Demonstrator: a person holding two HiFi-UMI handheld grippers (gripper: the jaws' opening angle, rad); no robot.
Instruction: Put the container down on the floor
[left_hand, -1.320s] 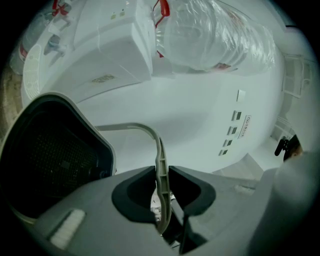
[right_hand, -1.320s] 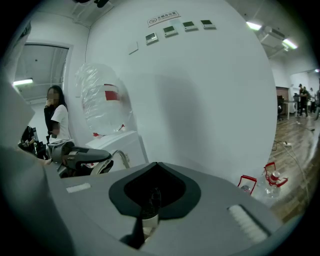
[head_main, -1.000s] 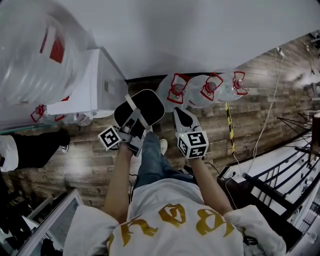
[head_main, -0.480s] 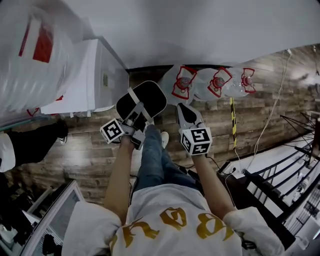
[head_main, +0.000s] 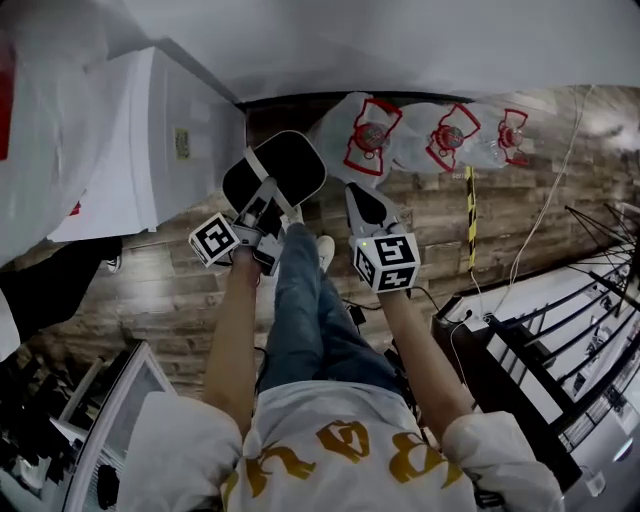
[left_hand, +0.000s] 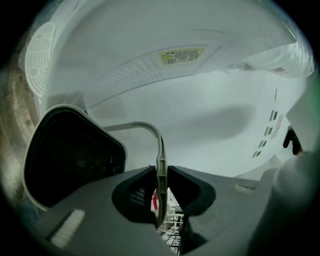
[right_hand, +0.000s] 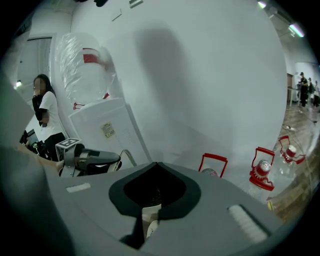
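Note:
The container (head_main: 282, 168) is a black tub with a pale rim and a thin grey handle (left_hand: 159, 159). It hangs above the wooden floor (head_main: 180, 290), in front of my legs. My left gripper (head_main: 260, 212) is shut on that handle, which stands pinched between its jaws (left_hand: 159, 172) in the left gripper view; the tub's dark opening (left_hand: 70, 160) fills the left there. My right gripper (head_main: 360, 200) is to the right of the tub, apart from it, shut with nothing held (right_hand: 156, 164). From the right gripper view the left gripper (right_hand: 92, 159) and the handle (right_hand: 129, 157) show at the left.
A white water dispenser (head_main: 150, 140) stands close on the left with a large bottle (right_hand: 82, 70) on top. Three water bottles with red handles (head_main: 372, 135) lie along the white wall. A cable (head_main: 545, 220) and dark railings (head_main: 540, 340) are at the right. A person (right_hand: 45, 115) stands far left.
The left gripper and the hanging container have drifted forward toward the wall and dispenser; the right gripper has kept its place beside them. Both grippers stay shut.

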